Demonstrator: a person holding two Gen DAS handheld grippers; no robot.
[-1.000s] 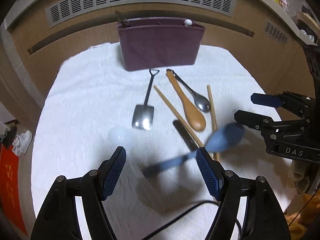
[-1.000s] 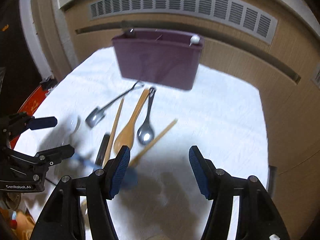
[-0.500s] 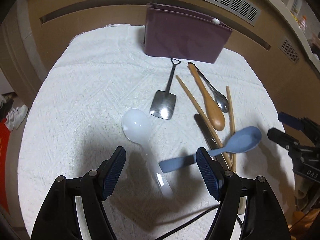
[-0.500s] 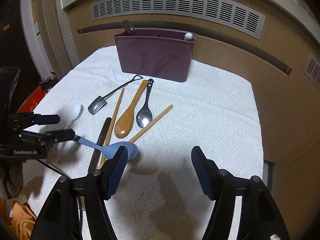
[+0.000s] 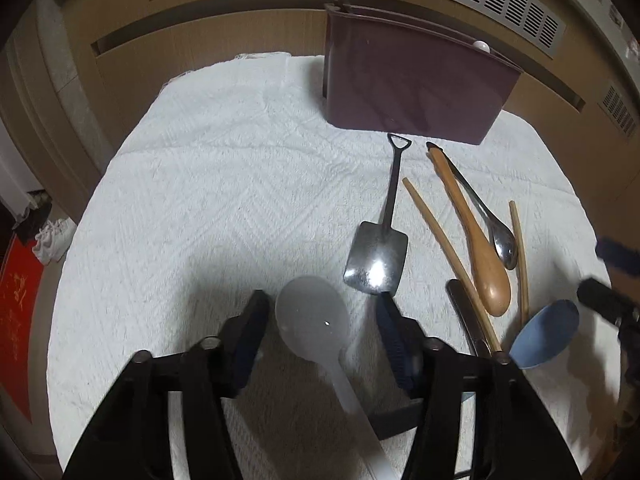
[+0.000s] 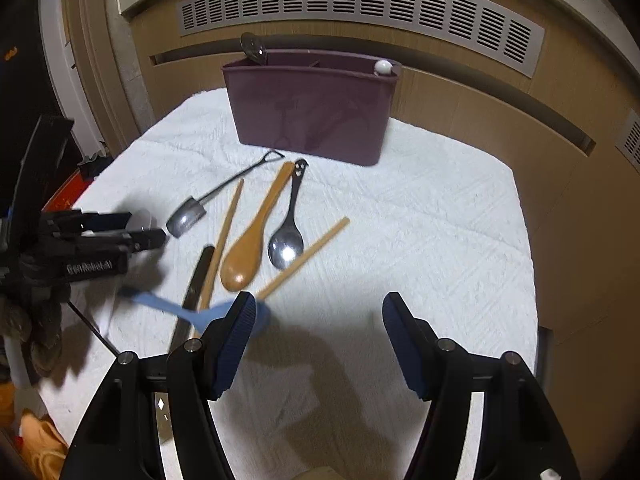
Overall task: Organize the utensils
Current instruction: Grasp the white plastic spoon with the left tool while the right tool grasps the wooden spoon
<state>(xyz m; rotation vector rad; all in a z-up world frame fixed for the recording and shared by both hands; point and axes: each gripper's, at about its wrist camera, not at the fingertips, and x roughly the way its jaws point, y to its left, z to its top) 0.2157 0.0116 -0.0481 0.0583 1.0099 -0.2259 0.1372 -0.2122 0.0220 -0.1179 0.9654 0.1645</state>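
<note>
- The left gripper [image 5: 322, 326] is sitting low in the bottom middle of its own view, jaws spread wide and pointing up the frame toward the box, not gripping anything.
- The white spoon [image 5: 310, 314] is lying on the towel [image 5: 208, 200] with its bowl right between those open fingers and the handle running down toward the bottom of the frame. Can't tell if the pads are touching it.
- In the right camera the left gripper [image 6: 142, 230] is showing up at the left edge, tilted down over the towel and a bit blurry.
- The right gripper [image 6: 318, 314] is hanging at the bottom centre of its view, jaws wide apart with just bare towel [image 6: 420, 240] between them.
- The blue spoon [image 6: 192, 310] is lying just beside the right gripper's left finger [image 6: 236, 336], handle stretching off to the left. Looks like it's crossing over the dark utensil and the chopstick there.
- The metal shovel spoon [image 5: 378, 256], wooden spoon [image 5: 482, 258], metal spoon [image 5: 498, 236] and two chopsticks are lying loose in the right half of the left view.
- The purple box [image 5: 408, 88] is standing upright at the top, with a spoon bowl [image 6: 253, 46] poking out of its left end.
</note>
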